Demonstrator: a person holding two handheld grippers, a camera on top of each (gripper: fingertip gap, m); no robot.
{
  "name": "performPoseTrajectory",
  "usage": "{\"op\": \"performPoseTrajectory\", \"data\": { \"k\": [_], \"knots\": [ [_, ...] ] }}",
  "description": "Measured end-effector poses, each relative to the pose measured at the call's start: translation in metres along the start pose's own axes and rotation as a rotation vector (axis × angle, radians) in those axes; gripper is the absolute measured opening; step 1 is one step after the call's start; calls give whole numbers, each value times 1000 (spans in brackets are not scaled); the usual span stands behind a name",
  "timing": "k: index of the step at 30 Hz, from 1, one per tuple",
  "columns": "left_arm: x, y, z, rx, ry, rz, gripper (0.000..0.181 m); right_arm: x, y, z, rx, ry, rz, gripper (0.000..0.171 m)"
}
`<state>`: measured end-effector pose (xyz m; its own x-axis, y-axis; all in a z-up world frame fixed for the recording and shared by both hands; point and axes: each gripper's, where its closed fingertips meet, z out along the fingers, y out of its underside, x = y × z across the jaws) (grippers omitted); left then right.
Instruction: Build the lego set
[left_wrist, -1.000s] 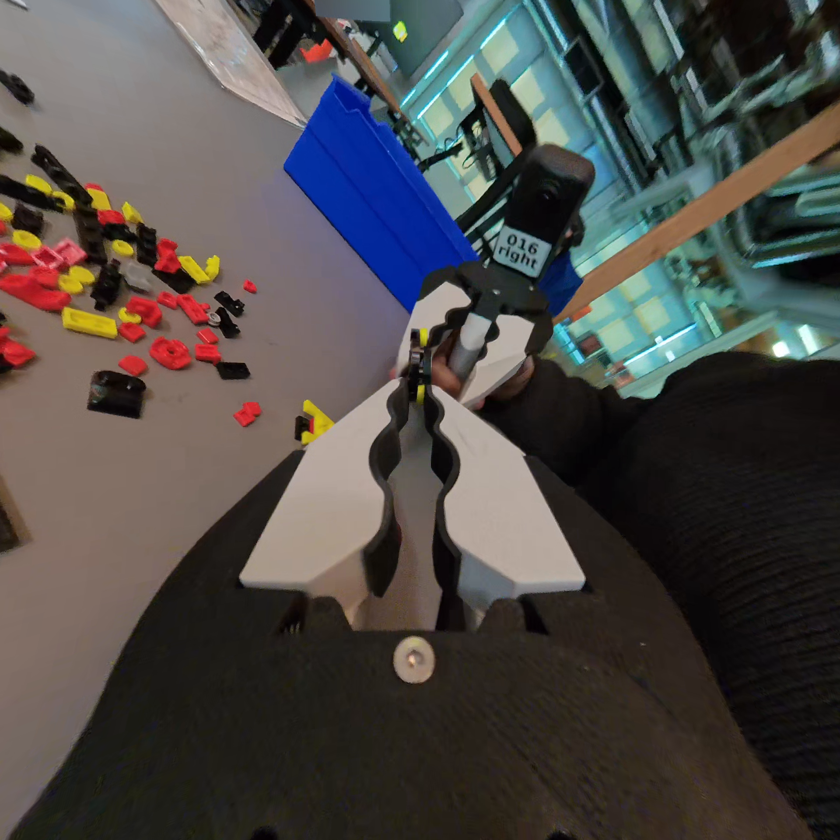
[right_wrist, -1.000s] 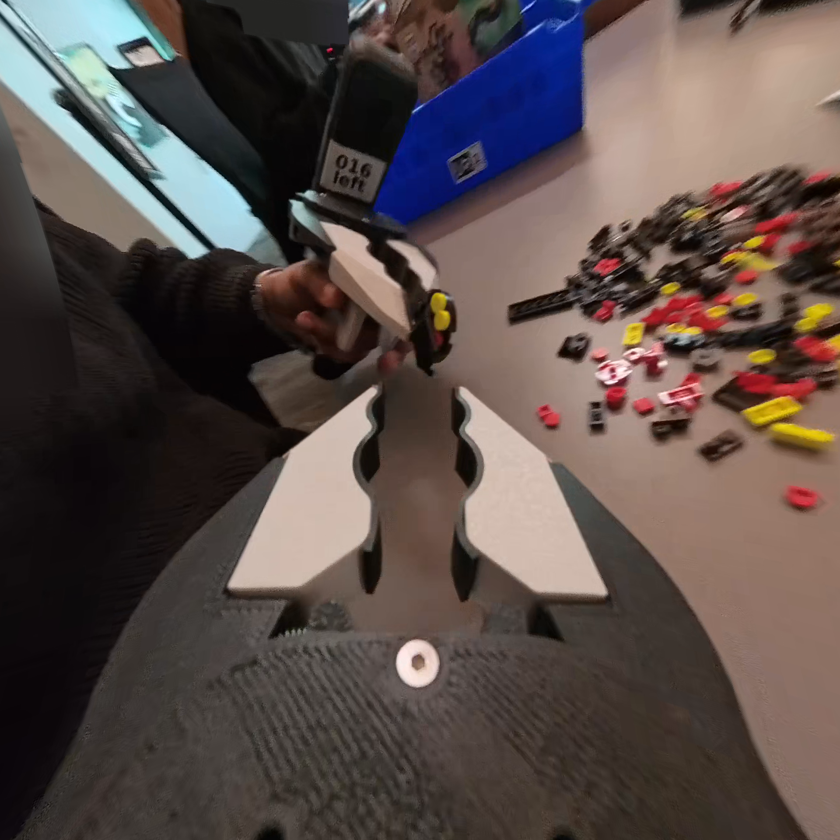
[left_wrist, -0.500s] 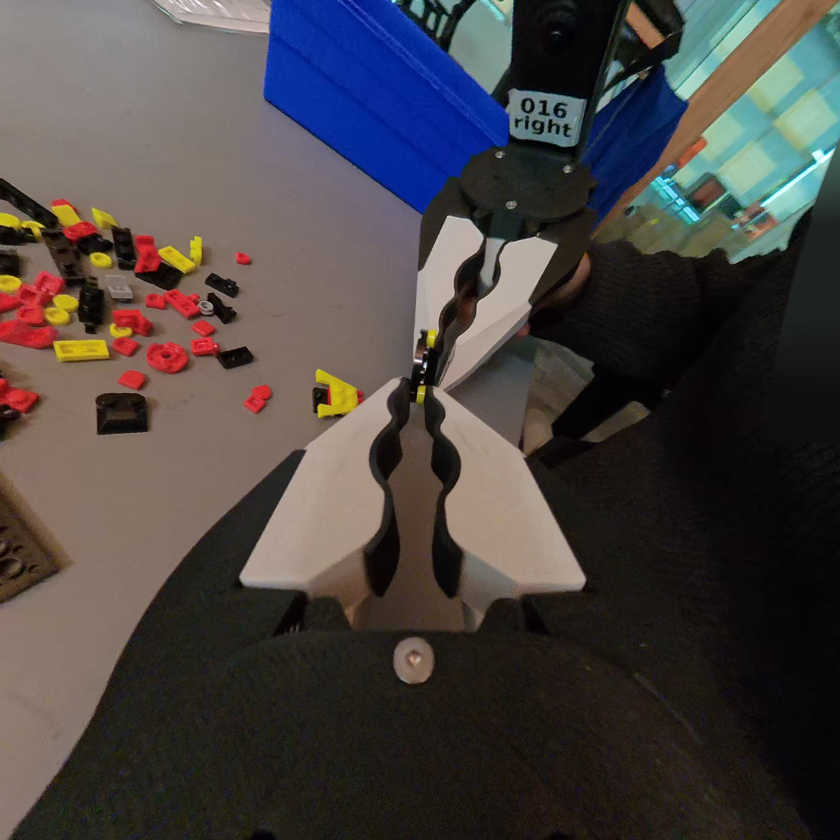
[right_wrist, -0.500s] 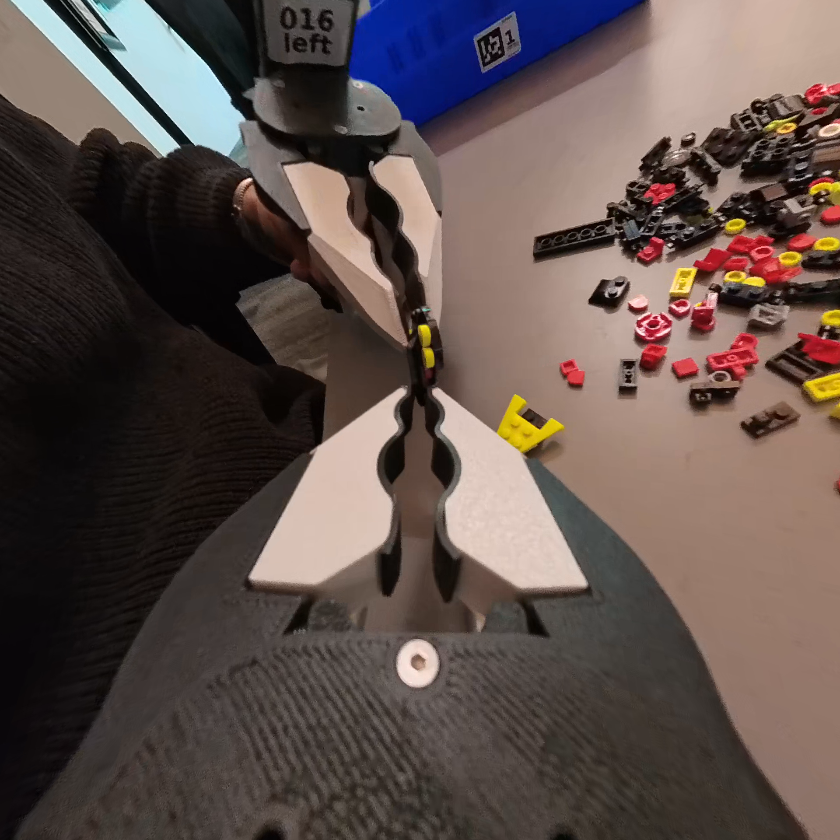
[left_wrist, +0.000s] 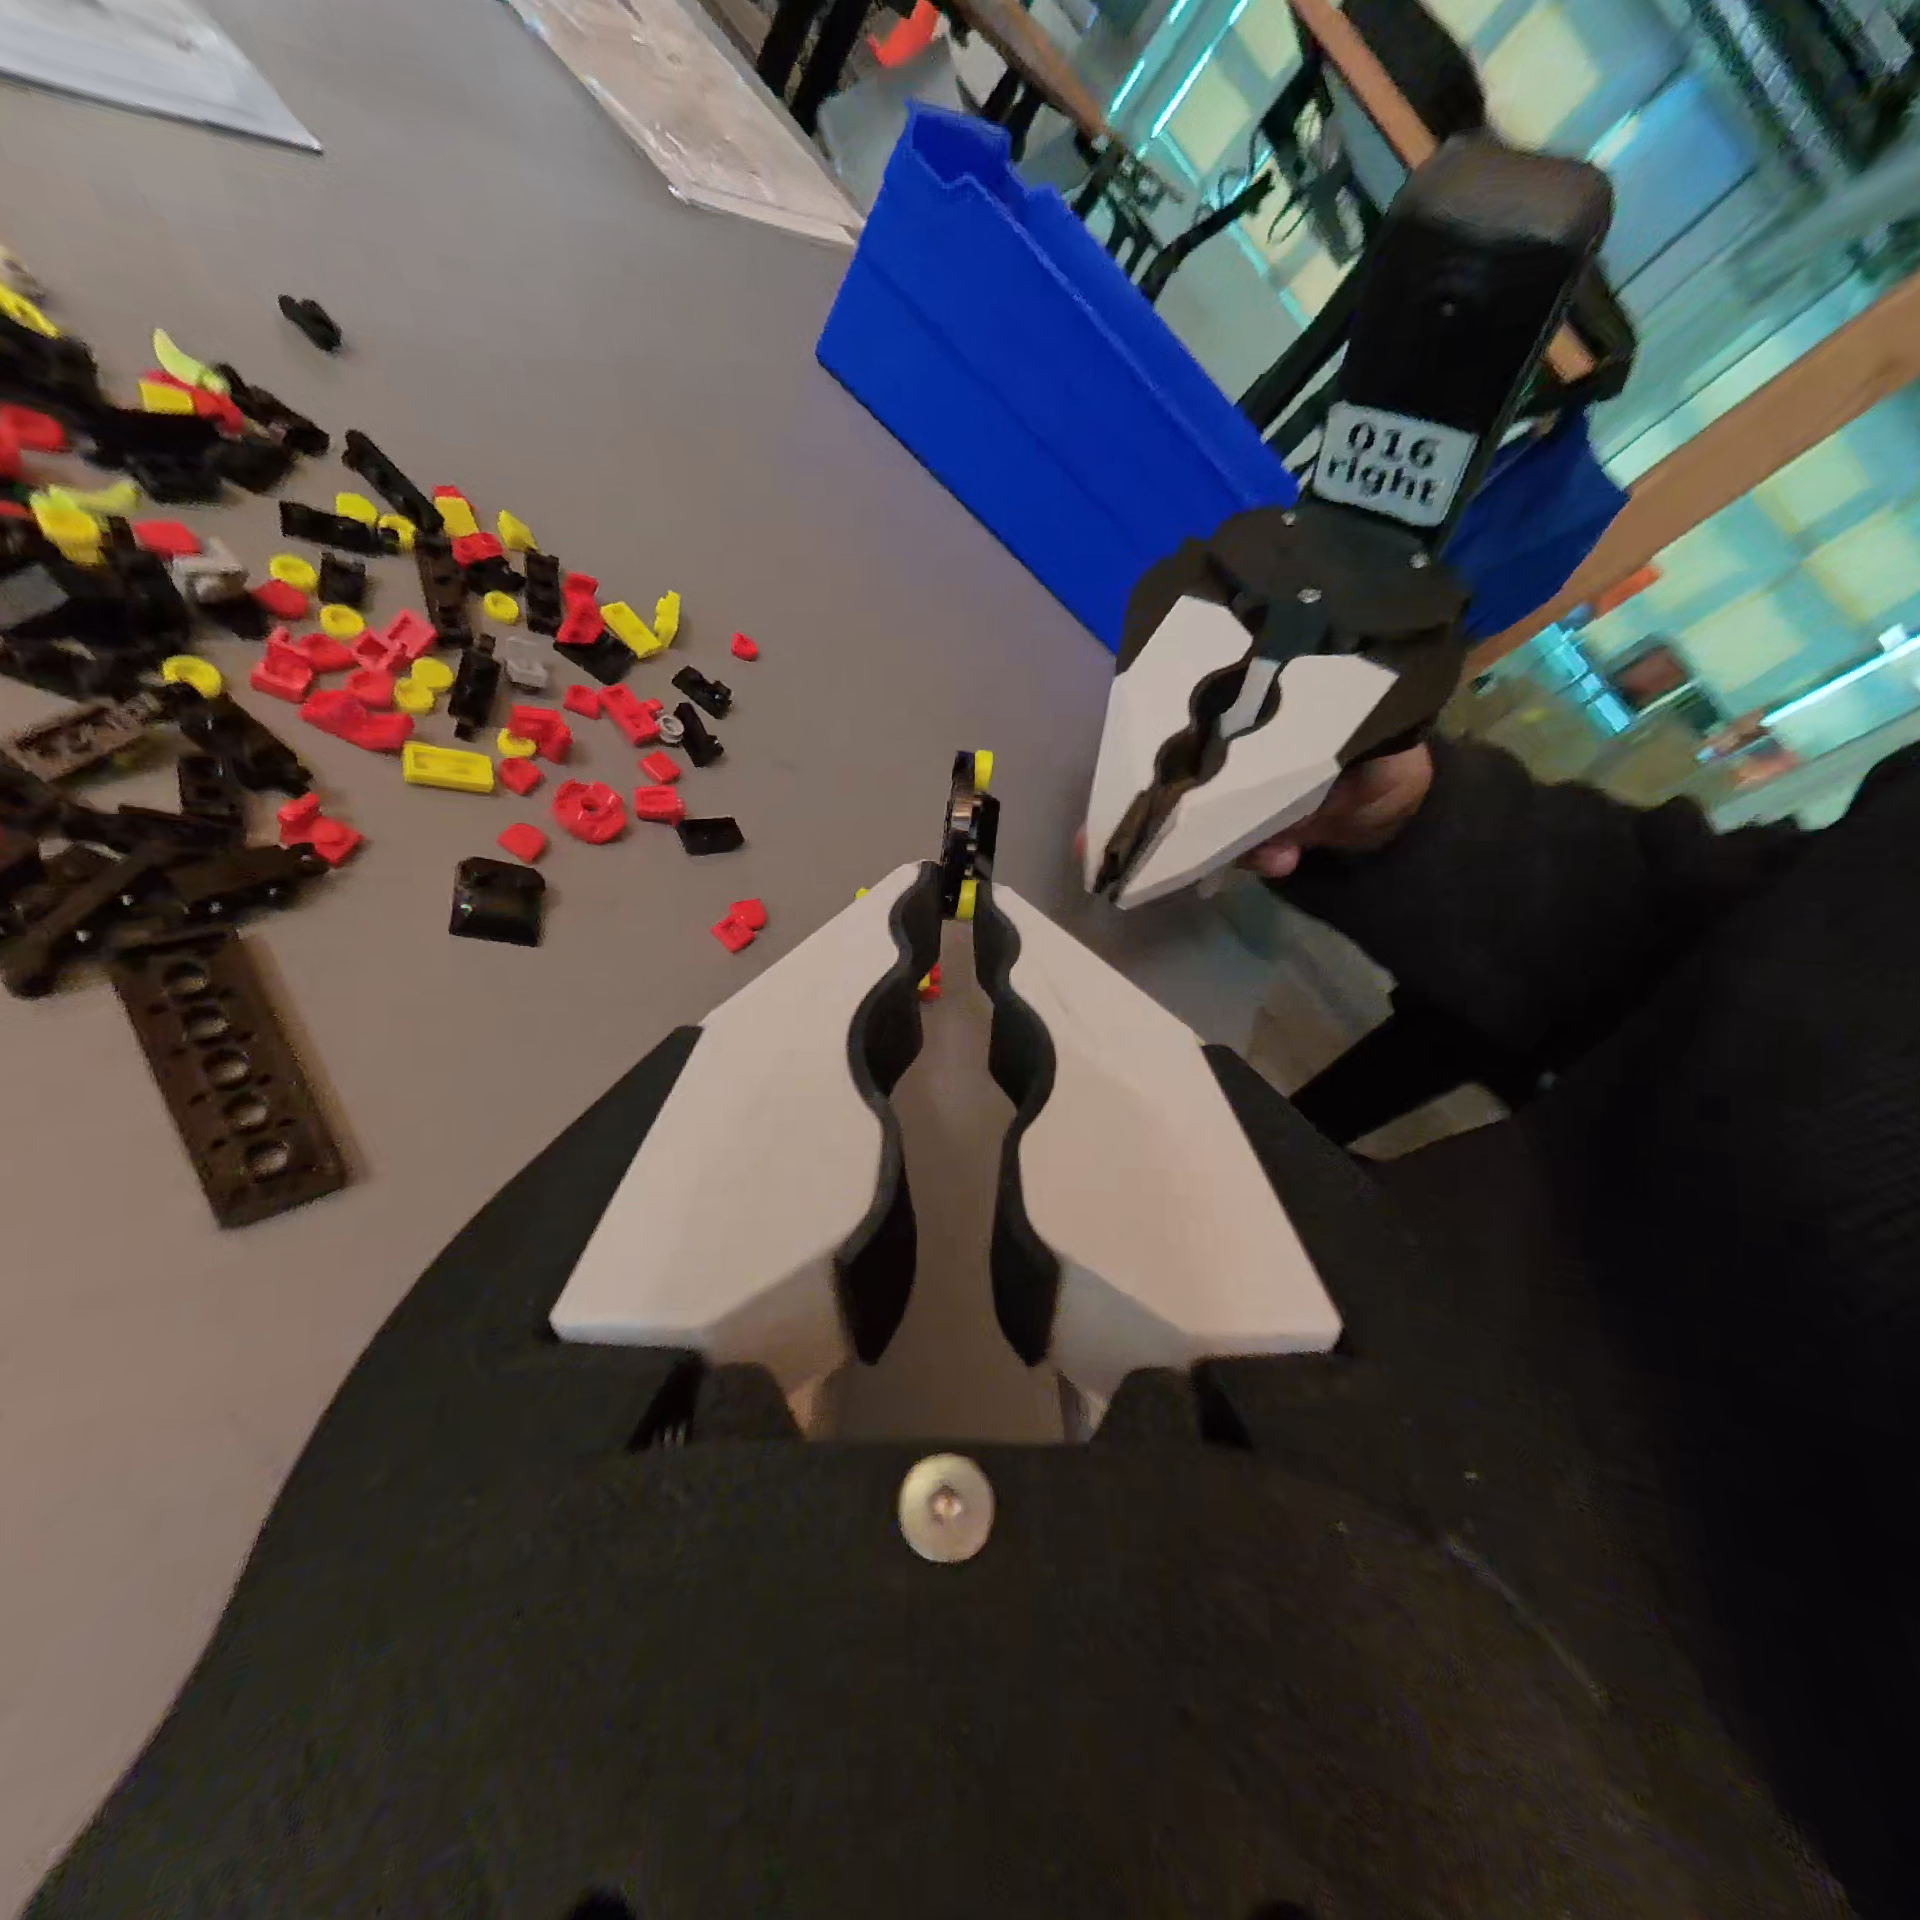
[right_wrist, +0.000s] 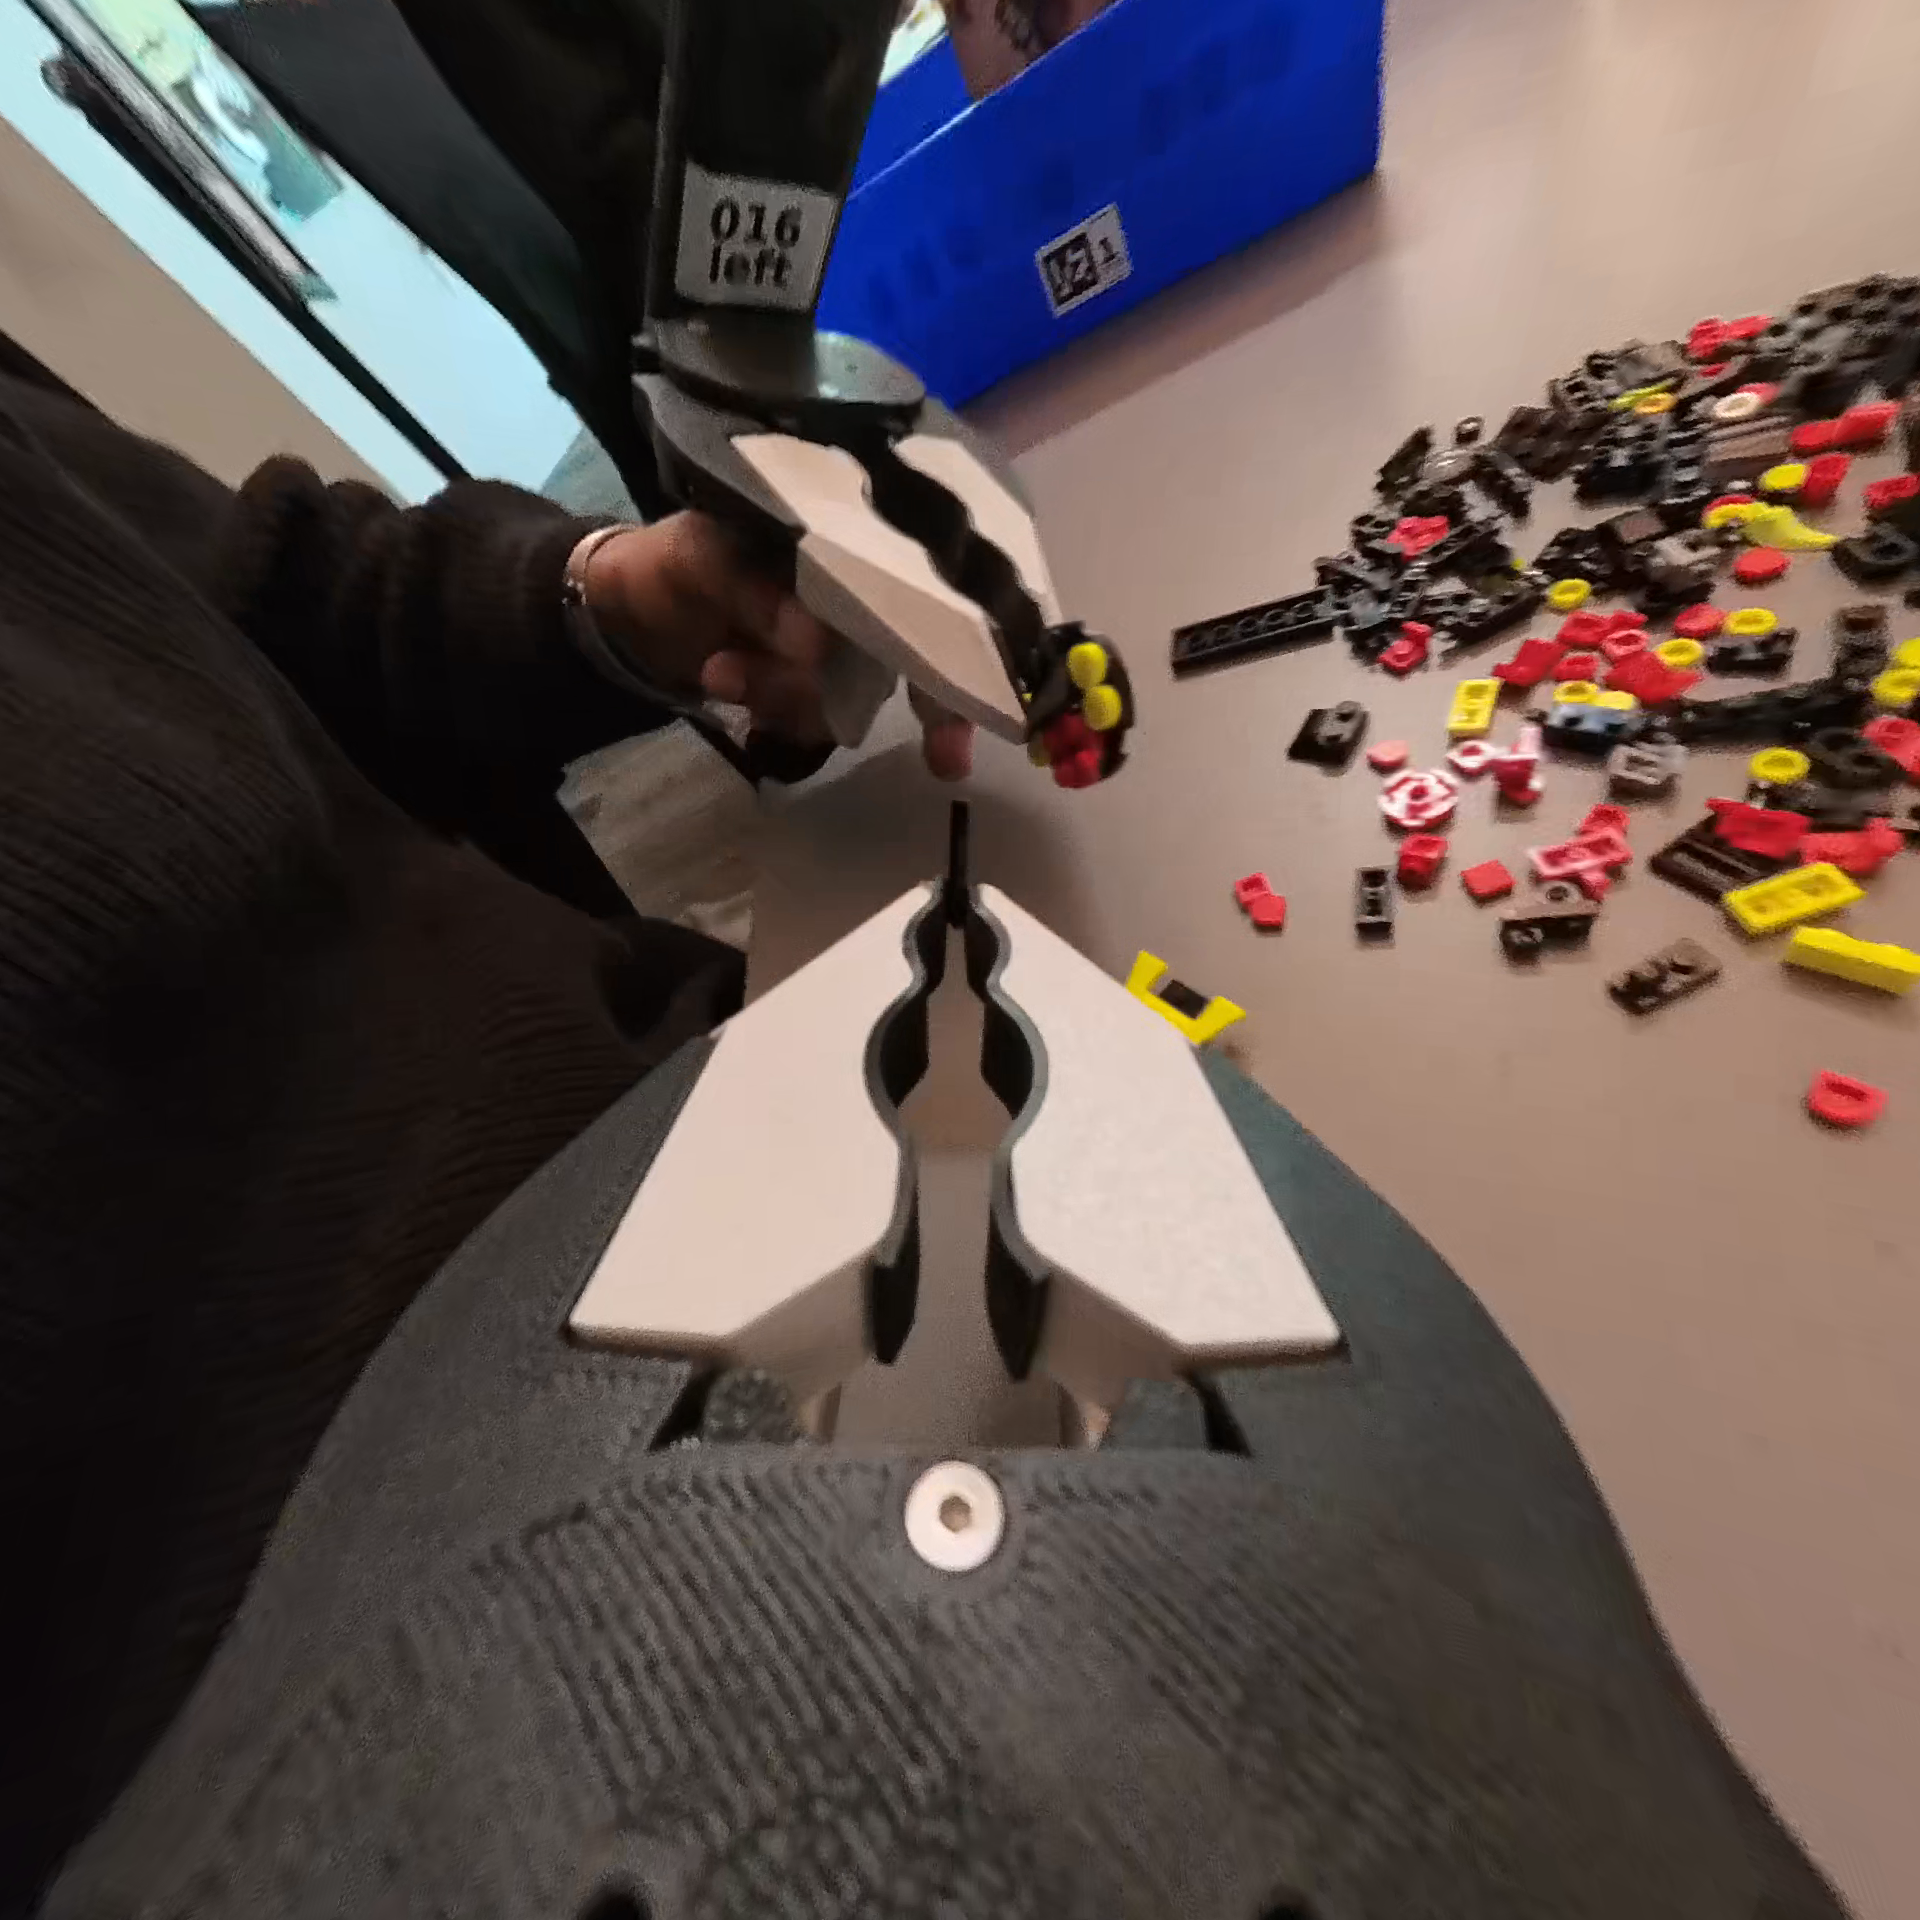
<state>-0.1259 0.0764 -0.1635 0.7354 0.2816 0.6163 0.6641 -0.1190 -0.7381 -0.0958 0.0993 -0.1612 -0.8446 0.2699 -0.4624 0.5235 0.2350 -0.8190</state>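
My left gripper is shut on a small black lego assembly with yellow round studs, held above the grey table. In the right wrist view the same assembly also shows red studs at the left gripper's tip. My right gripper is shut on a thin black piece that sticks out past its fingertips. In the left wrist view the right gripper hangs a little to the right of the assembly, apart from it.
A pile of loose black, red and yellow pieces lies on the table's left, also seen in the right wrist view. A long black plate with holes, a yellow wedge piece and a blue bin are nearby. The person's dark sleeves are close. One gripper's finger ends stand about 5 centimeters off the other's.
Half a second ago the two grippers met tip to tip at the assembly. They have since pulled apart, and the right gripper now holds a thin black piece.
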Motion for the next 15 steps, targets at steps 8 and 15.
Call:
{"op": "performPoseTrajectory", "data": {
  "k": [8, 15],
  "knots": [
    [-9, -3, -3, 36, 32, -122, 2, 51, -2, 0, 76, 167, 241, 6],
    [-6, 1, 0, 14, 43, -119, 2, 81, -15, -17, 190, 283, 354, 30]
  ]
}}
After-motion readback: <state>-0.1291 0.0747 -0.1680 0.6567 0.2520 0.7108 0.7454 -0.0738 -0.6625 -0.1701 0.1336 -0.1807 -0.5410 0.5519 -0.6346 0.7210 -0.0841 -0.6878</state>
